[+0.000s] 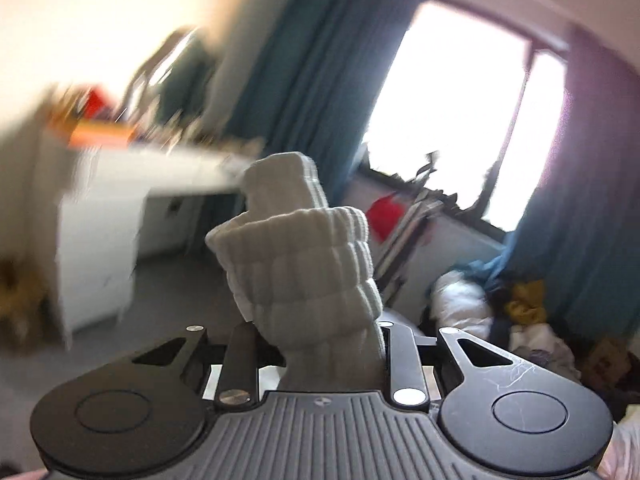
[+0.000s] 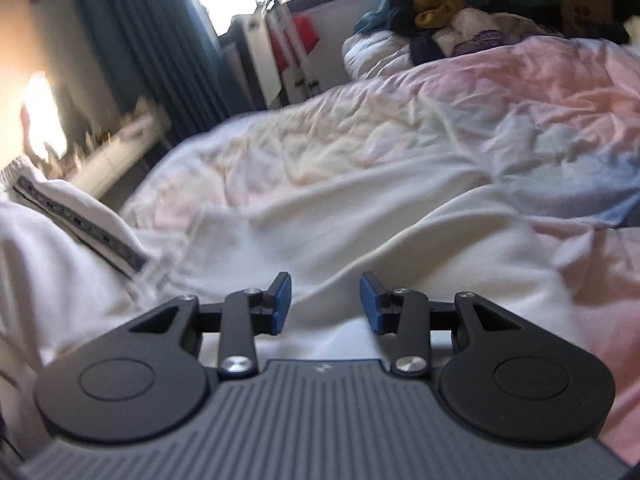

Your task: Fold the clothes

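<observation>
Presently the left tongs point(image 1: 320, 344) are clamped on a grey ribbed sock point(image 1: 304, 264); the right tongs point(image 2: 325, 302) stand parted, unladen, above a white garment point(image 2: 360, 236)

Sock point(image 1: 304, 280) between left tongs point(image 1: 320, 344), above floor point(image 1: 168, 280).

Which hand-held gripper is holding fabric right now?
The left hand-held gripper, with grey ribbed knit fabric clamped between its fingers. The right hand-held gripper is open and empty.
</observation>
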Demonstrator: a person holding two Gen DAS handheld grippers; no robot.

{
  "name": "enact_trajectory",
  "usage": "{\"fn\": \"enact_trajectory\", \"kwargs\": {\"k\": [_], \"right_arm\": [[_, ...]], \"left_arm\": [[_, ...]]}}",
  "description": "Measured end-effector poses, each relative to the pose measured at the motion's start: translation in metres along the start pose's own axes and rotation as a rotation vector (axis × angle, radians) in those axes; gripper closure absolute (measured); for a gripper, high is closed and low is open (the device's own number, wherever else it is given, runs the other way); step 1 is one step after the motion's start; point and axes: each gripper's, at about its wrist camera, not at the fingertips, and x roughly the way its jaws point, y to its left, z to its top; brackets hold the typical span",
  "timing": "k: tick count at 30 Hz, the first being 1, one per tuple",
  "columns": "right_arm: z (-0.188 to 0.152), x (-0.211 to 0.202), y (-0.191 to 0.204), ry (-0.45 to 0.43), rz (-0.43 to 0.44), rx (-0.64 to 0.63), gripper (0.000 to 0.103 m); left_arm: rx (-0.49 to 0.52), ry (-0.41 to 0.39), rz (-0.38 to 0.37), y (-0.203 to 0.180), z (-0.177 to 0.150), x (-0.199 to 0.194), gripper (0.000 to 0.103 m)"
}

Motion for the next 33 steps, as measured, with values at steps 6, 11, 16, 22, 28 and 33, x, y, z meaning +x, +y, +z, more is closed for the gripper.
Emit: {"fn": "enact_trajectory", "kwargs": {"k": [6,11,16,22,28,33], "right_arm": [[0.022,-0.042,-0.052,-0.142,-0.003,0.217,0.06],[0.035,-0.061,-0.102,-0.175,-0.051,0.385,0.06],[0.04,-0.072,-0.153,-0.182,-0.003,0.574,0.061],[0.034,-0.059,-0.184,-0.08,0.258,0.748,0.061],[0.041,-0.048,-0.173,0.02,0.293,0.667,0.061],[0.047,-0.032,-0.164,0.082,0.302,0.627,0.061]], "left_arm": [[0.194,-0.137,-0.138,-0.16,-0.018,-0.019,0.076],[0.455,-0.117,-0.273,-0.258,-0.095,-0.021,0.076],[0.752,0.004,-0.392,-0.311,-0.202,-0.019,0.077],[1.034,0.055,-0.436,-0.325,-0.289,-0.023,0.076],[1.134,0.037,-0.477,-0.312,-0.302,-0.031,0.058],[1.189,0.042,-0.508,-0.265,-0.304,-0.031,0.045]]}}
